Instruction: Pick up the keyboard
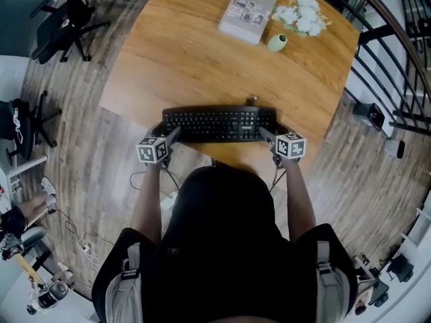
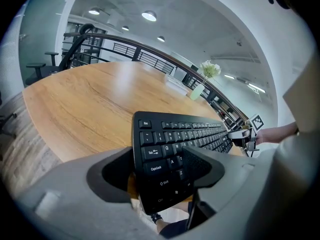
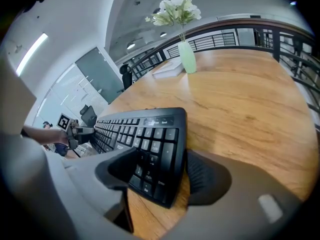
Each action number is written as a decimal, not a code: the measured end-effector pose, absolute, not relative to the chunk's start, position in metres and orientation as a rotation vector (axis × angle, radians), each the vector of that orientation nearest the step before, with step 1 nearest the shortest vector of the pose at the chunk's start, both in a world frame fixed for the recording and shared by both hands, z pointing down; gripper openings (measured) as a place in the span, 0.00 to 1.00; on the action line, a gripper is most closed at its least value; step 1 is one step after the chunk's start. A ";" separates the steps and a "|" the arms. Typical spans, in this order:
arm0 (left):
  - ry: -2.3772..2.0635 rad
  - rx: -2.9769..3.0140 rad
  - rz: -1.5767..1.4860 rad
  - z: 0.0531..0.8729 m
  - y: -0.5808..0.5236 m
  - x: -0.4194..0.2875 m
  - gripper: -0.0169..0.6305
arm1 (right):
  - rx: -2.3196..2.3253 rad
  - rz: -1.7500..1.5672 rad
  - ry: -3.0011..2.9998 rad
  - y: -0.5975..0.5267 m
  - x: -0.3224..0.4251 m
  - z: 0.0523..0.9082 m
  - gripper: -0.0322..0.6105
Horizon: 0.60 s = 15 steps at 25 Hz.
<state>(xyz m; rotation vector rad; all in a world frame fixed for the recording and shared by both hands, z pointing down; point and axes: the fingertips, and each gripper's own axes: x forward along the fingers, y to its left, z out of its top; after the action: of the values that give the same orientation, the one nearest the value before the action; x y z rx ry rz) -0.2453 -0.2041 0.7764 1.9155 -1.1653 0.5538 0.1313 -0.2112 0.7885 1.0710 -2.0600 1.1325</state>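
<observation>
A black keyboard (image 1: 219, 123) lies along the near edge of the round wooden table (image 1: 202, 52). My left gripper (image 1: 176, 134) is at its left end and my right gripper (image 1: 264, 134) at its right end. In the left gripper view the keyboard (image 2: 190, 131) fills the gap of my left gripper (image 2: 157, 171). One pad lies on the keys and the other jaw covers the end edge, so it is shut on it. In the right gripper view the numpad end (image 3: 150, 134) sits inside my right gripper (image 3: 162, 176), with a thin strip of wood showing beside one pad.
At the table's far side lie a book (image 1: 247, 13) and a small green vase (image 1: 277, 42) with white flowers (image 1: 301, 12). A black railing (image 1: 397, 59) runs at the right. An office chair (image 1: 67, 19) stands at the far left, and cables lie on the floor.
</observation>
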 end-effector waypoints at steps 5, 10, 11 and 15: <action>-1.182 1.907 0.568 0.775 -0.198 -0.248 0.49 | 1.088 1.195 -2.089 -0.211 0.128 0.787 0.52; -1.202 1.898 0.576 0.773 -0.189 -0.252 0.49 | 1.087 1.176 -2.087 -0.203 0.124 0.788 0.52; -1.211 1.899 0.579 0.771 -0.187 -0.252 0.49 | 1.088 1.171 -2.089 -0.202 0.124 0.787 0.52; -1.255 1.911 0.576 0.761 -0.182 -0.255 0.49 | 1.109 1.128 -2.111 -0.204 0.122 0.776 0.51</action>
<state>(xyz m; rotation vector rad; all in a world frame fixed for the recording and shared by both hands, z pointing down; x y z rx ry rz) -0.2553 -0.1821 0.7610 1.9106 -1.2551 0.5763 0.1218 -0.2042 0.7762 1.1090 -2.1112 1.1278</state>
